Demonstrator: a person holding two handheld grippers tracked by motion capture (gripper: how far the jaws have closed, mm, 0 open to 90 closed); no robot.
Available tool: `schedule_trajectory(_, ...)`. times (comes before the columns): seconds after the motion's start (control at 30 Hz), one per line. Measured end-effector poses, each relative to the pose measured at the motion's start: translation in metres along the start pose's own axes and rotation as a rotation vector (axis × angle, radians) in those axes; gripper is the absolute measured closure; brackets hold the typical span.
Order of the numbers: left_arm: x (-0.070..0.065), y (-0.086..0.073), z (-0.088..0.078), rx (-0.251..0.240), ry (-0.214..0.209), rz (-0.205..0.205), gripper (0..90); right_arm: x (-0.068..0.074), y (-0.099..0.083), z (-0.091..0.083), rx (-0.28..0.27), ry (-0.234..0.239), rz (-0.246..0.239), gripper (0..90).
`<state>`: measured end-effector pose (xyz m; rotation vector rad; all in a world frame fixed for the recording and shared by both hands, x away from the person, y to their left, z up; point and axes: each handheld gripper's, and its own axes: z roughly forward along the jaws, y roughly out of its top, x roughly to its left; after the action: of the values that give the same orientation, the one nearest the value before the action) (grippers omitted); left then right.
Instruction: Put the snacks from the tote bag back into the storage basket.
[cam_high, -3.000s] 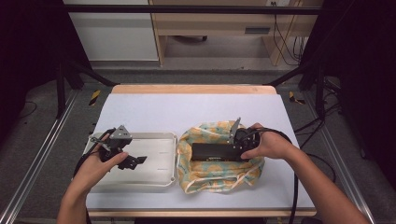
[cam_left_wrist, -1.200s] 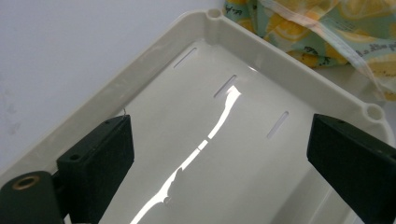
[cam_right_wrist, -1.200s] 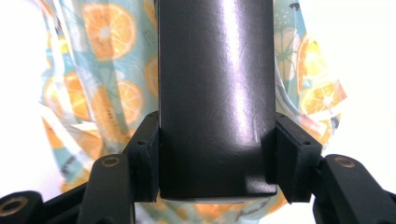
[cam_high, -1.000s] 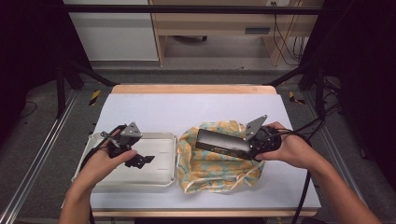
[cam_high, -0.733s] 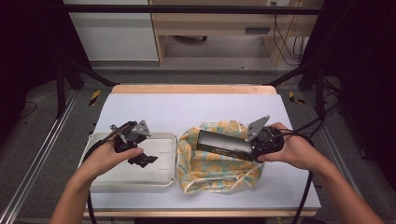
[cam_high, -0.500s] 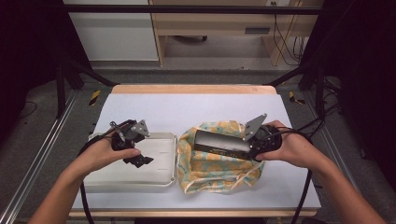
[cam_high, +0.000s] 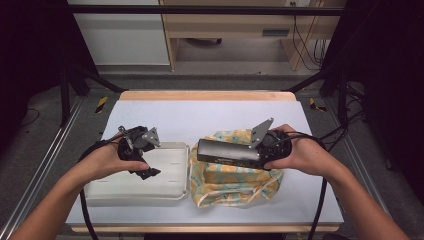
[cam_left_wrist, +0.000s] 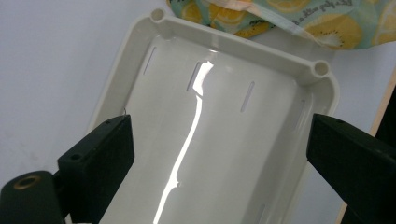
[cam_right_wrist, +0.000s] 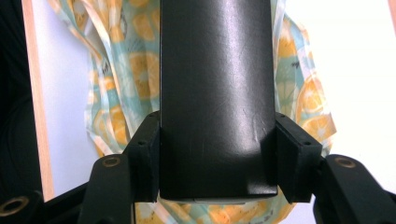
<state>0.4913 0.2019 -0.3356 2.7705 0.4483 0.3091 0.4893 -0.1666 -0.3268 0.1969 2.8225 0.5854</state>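
Note:
My right gripper (cam_high: 261, 151) is shut on one end of a long black box (cam_high: 227, 154), holding it level just above a crumpled lemon-print cloth (cam_high: 235, 181). In the right gripper view the box (cam_right_wrist: 215, 88) runs away from me between both jaws, with the cloth (cam_right_wrist: 116, 74) underneath. My left gripper (cam_high: 141, 161) hovers over a shallow white tray (cam_high: 125, 187) left of the cloth. Its jaws stand wide open with nothing between them, and the tray's slotted floor (cam_left_wrist: 205, 140) lies below. The cloth's edge (cam_left_wrist: 299, 18) touches the tray's far rim.
The white table top (cam_high: 200, 117) has a wooden rim (cam_high: 205, 95) at the back. Metal rails (cam_high: 45, 165) run along the left side. Cables (cam_high: 320, 205) trail from both grippers toward the front edge.
The right gripper has lifted the black box out of the cloth and carried it slightly left. The left gripper has risen a little and shifted right over the tray.

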Motion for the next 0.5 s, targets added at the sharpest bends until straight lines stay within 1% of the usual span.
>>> schedule_trajectory(0.07, -0.001, 0.002, -0.002, 0.011, 0.005, 0.024, 8.1, 0.0, 0.003, 0.0, 0.006, 0.002, 0.0, 43.5)
schedule_trajectory(0.17, -0.001, 0.005, -0.007, -0.004, 0.007, 0.031, 8.1, 0.001, 0.006, -0.001, 0.01, -0.001, -0.009, 43.5)
schedule_trajectory(0.3, -0.002, 0.011, -0.012, -0.004, 0.016, 0.05, 8.1, 0.0, 0.01, -0.004, 0.007, 0.001, -0.011, 43.5)
schedule_trajectory(0.33, -0.003, 0.013, -0.014, -0.004, 0.019, 0.049, 8.1, 0.0, 0.011, -0.004, 0.009, -0.001, -0.012, 43.5)
schedule_trajectory(0.37, -0.004, 0.015, -0.015, 0.003, 0.013, 0.058, 8.1, 0.001, 0.012, -0.004, 0.009, 0.002, -0.013, 43.5)
schedule_trajectory(0.4, -0.004, 0.017, -0.016, -0.002, 0.005, 0.067, 8.2, 0.001, 0.014, -0.004, 0.013, 0.008, -0.018, 43.5)
schedule_trajectory(0.43, -0.005, 0.019, -0.017, -0.001, -0.004, 0.069, 8.2, 0.001, 0.014, -0.004, 0.013, 0.008, -0.018, 43.5)
schedule_trajectory(0.5, -0.004, 0.023, -0.019, -0.004, 0.001, 0.082, 8.4, 0.002, 0.017, -0.004, 0.015, 0.008, -0.027, 43.5)
